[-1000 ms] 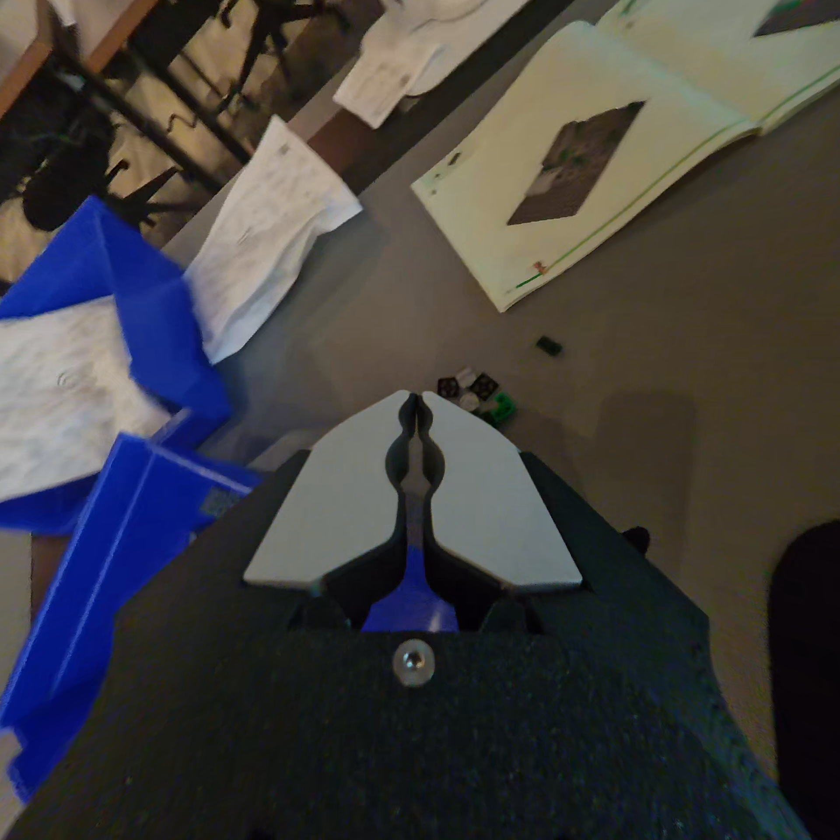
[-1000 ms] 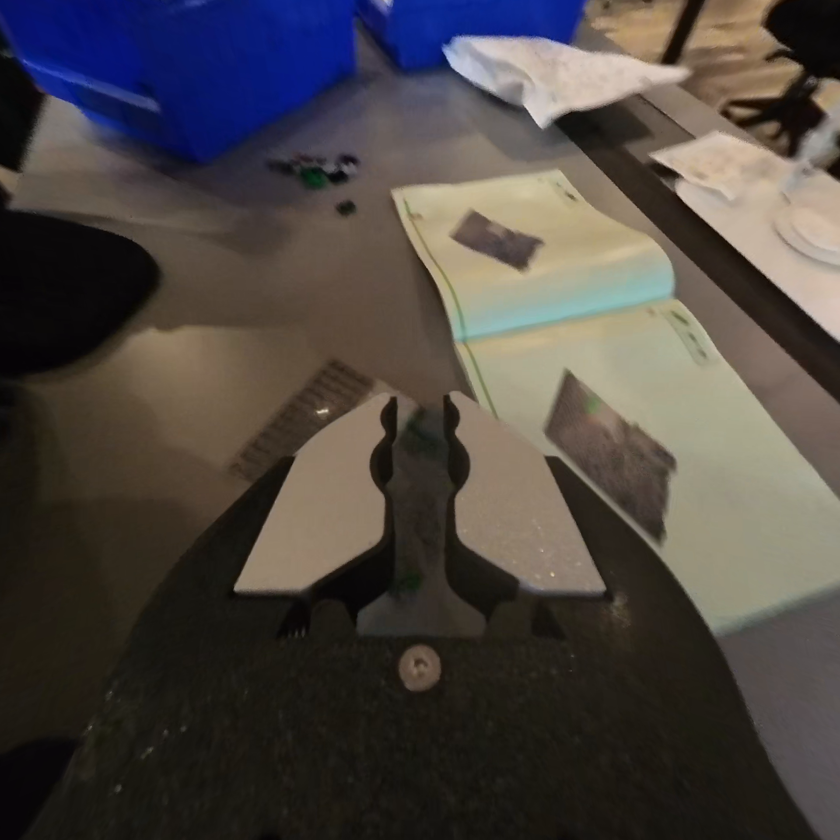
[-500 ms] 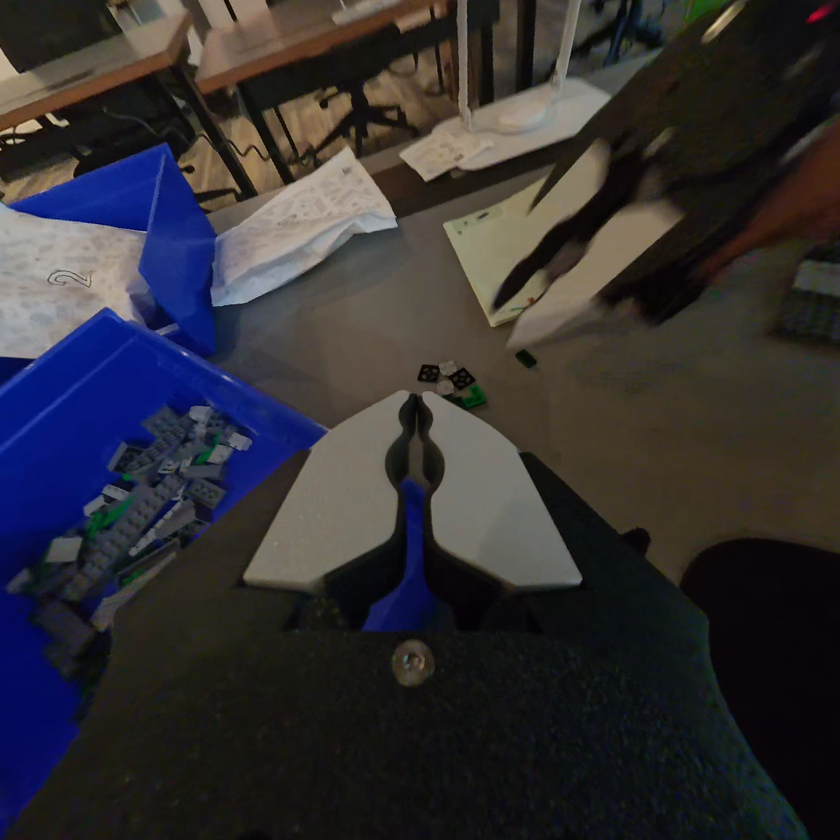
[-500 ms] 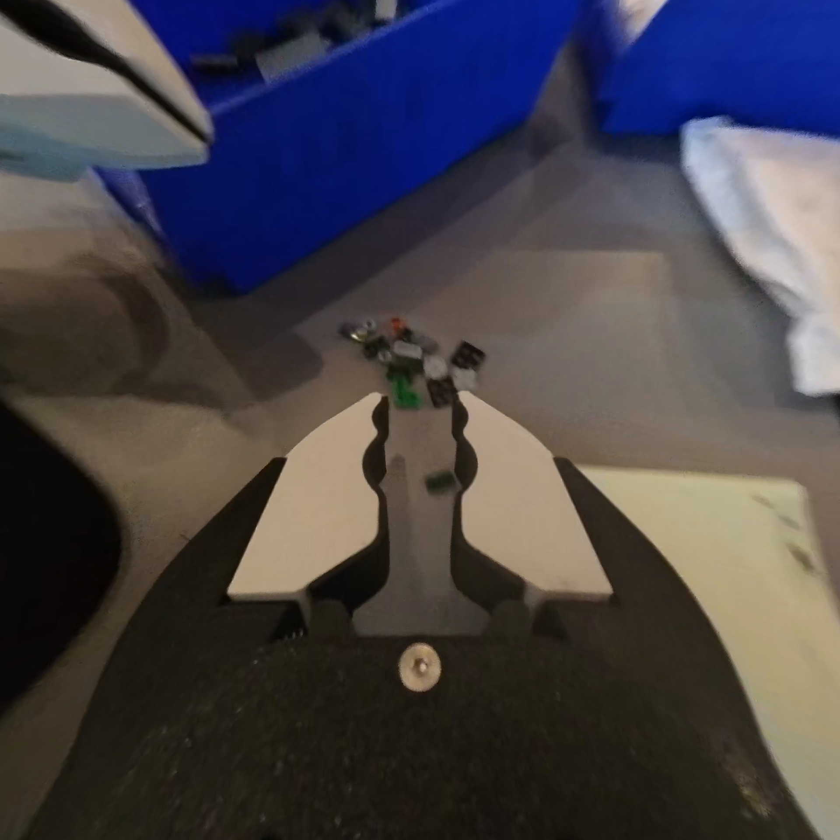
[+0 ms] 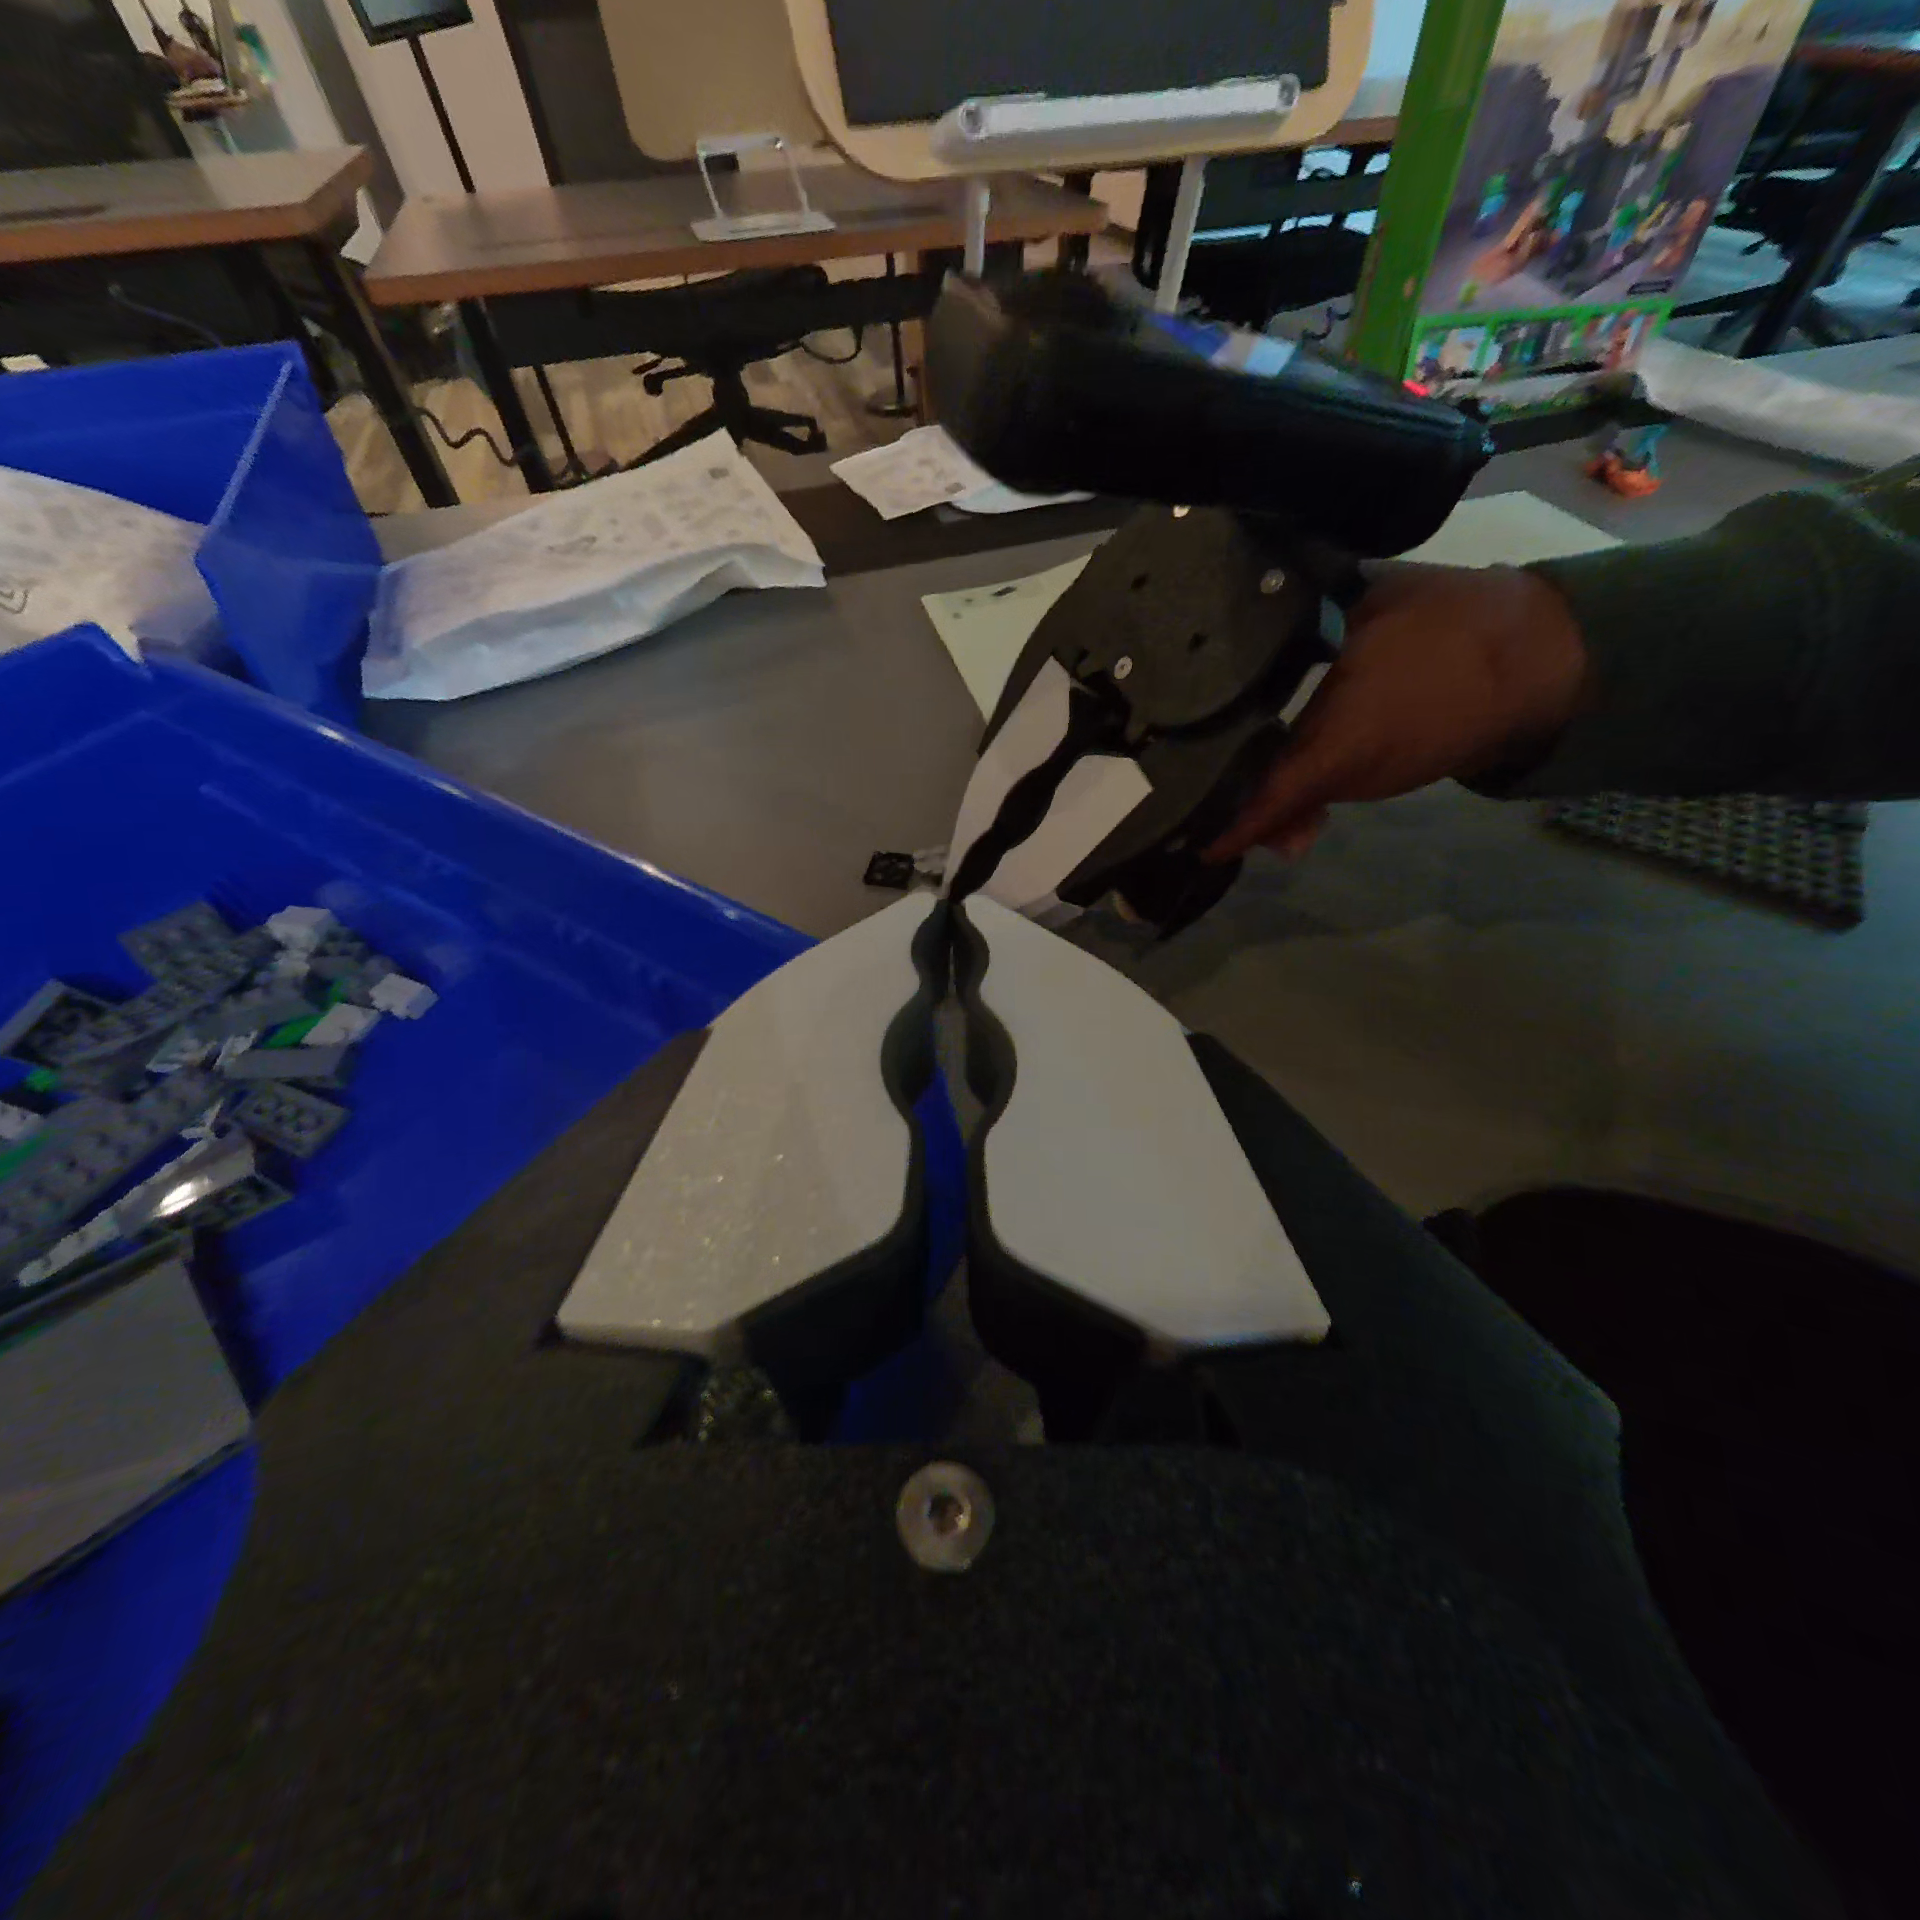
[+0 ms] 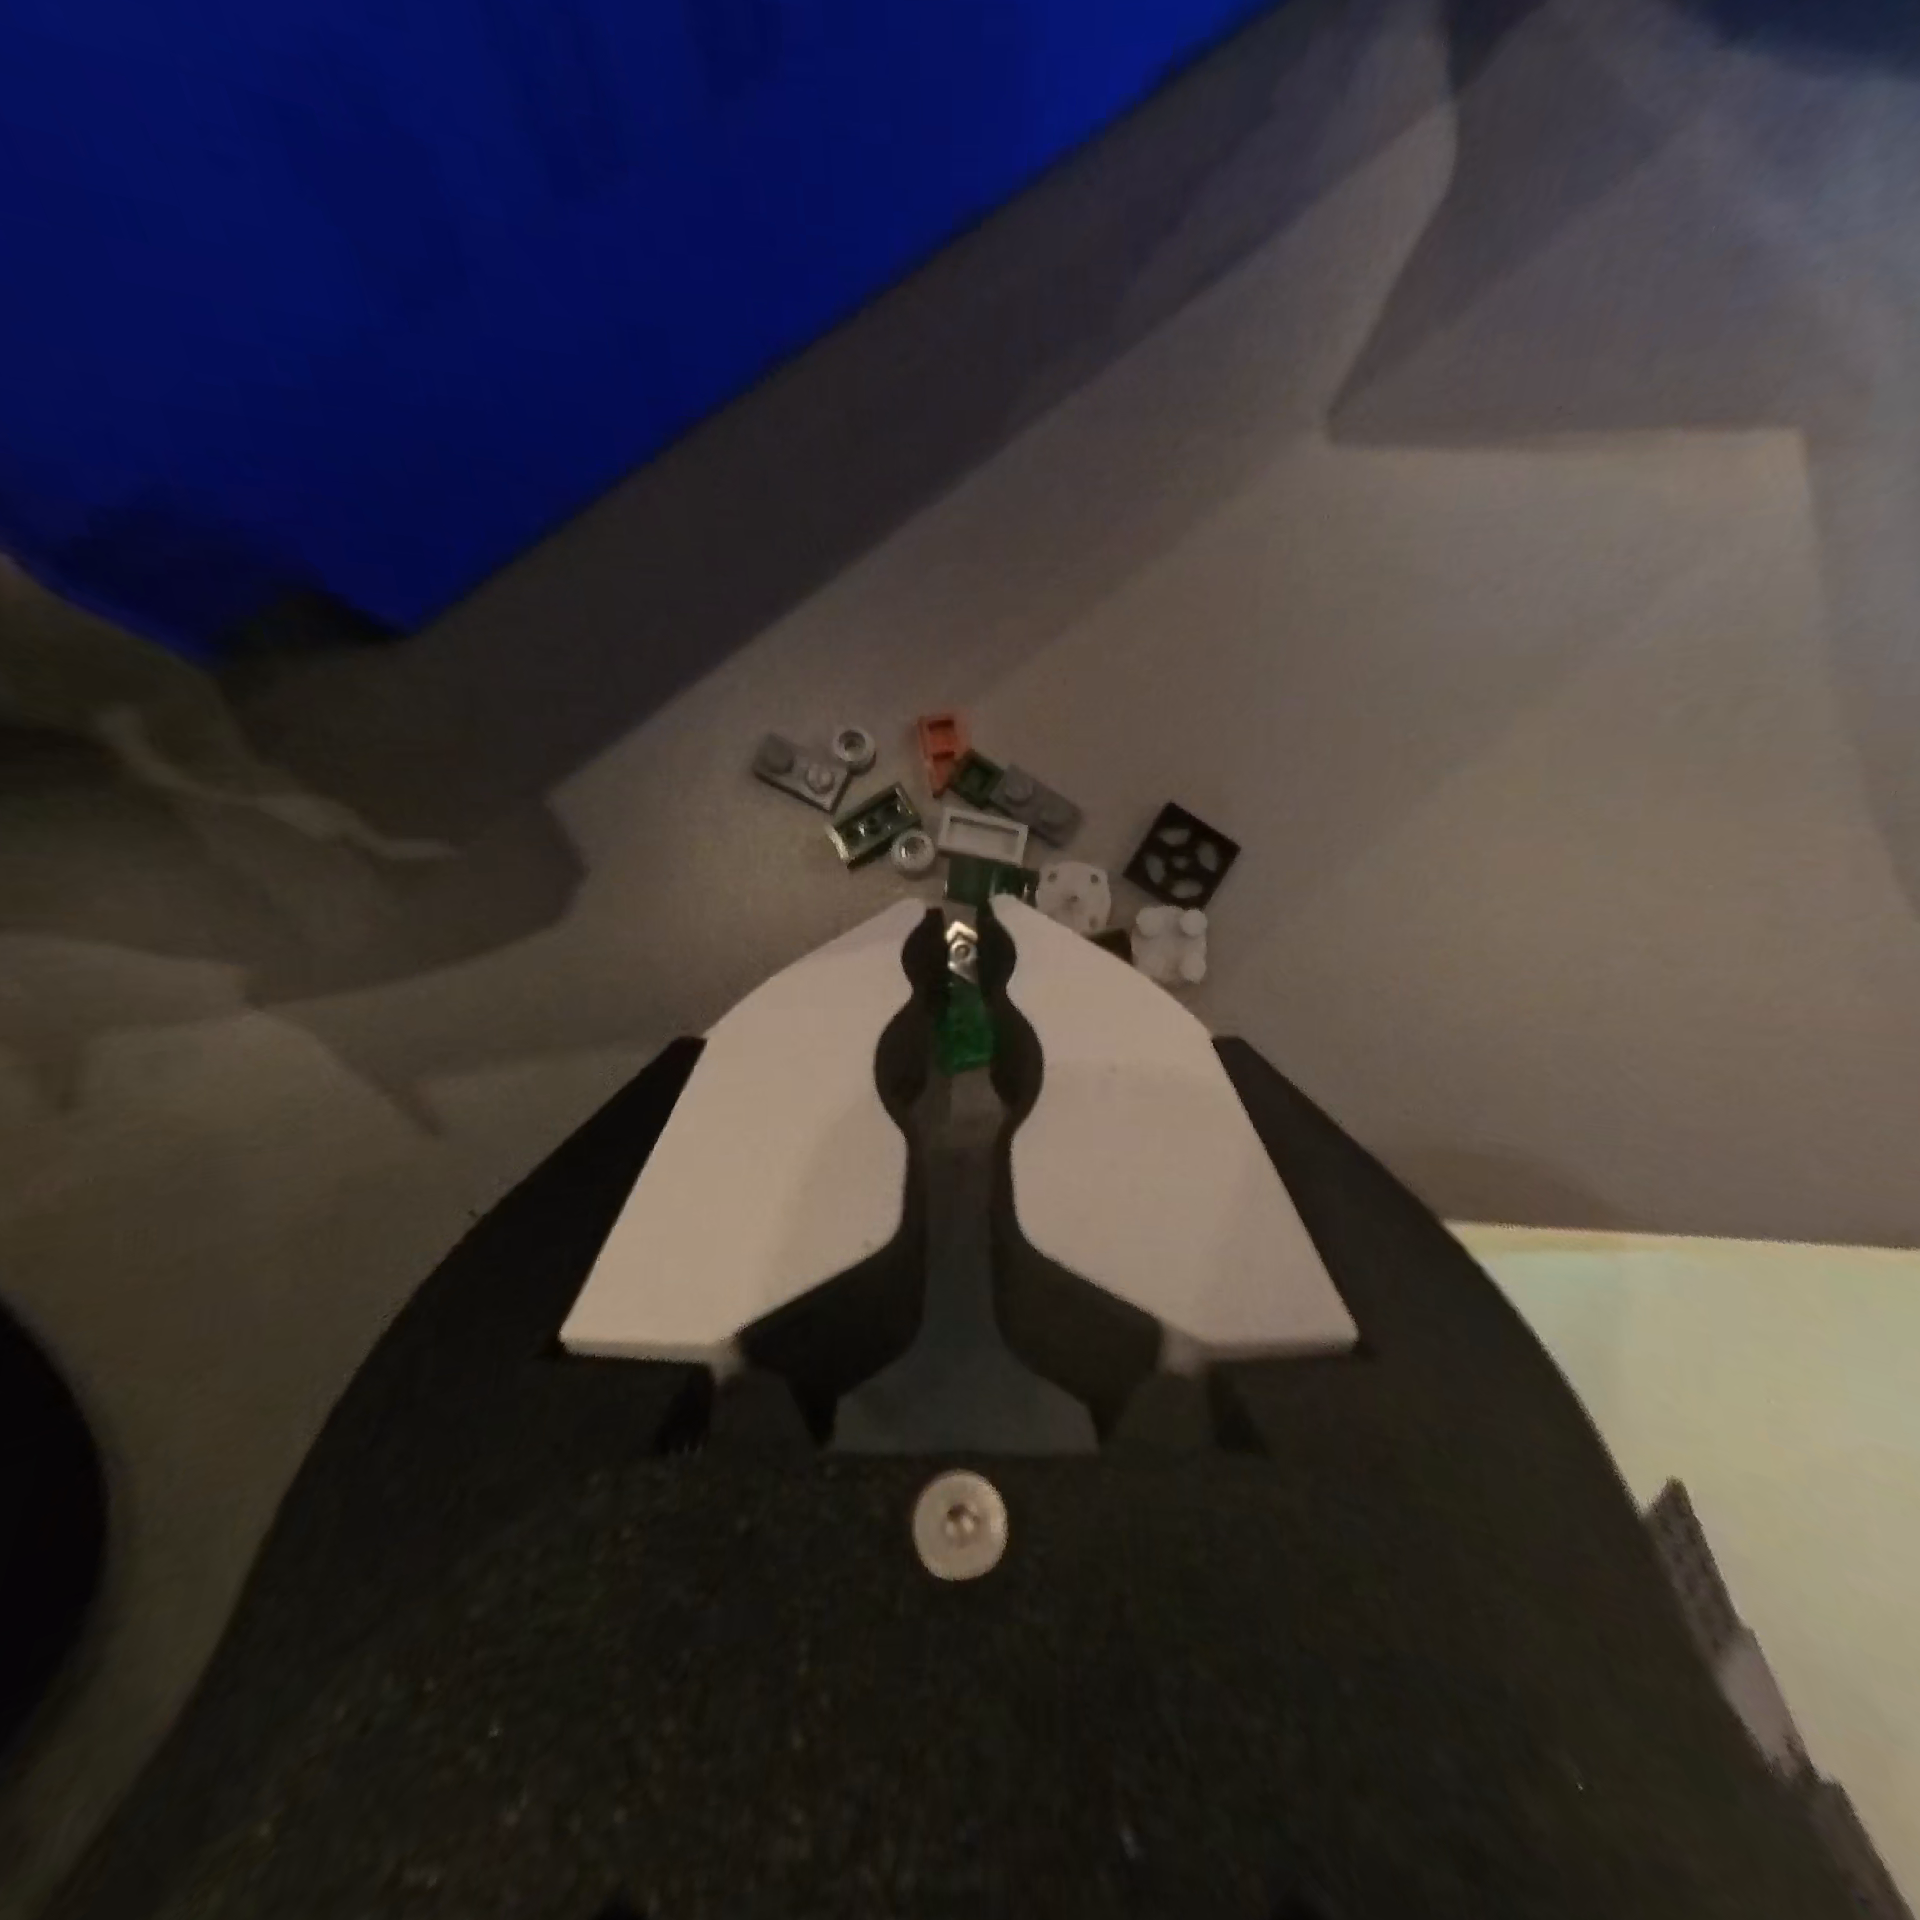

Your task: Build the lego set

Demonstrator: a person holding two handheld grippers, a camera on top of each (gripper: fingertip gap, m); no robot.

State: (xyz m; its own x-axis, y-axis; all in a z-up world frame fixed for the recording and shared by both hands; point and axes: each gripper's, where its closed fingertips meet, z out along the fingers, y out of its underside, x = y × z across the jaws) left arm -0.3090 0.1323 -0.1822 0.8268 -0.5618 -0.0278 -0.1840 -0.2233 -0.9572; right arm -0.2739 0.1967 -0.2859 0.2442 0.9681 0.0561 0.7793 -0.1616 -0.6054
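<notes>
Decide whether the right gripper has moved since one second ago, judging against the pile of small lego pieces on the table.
Yes. The right gripper has closed in on the pile of small lego pieces, which was far off near the blue bin earlier and now lies right at its fingertips.

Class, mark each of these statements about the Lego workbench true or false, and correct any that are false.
1. The left gripper has its jaws closed. True.
2. The blue bin beside the left gripper is empty. False: it holds a heap of mostly grey bricks.
3. The right gripper is down at a small pile of loose pieces on the table. True.
4. The orange piece lies at the near edge of the pile, closest to the right gripper. False: it lies on the far side.
5. A black square piece lies at the right edge of the pile. True.
</notes>
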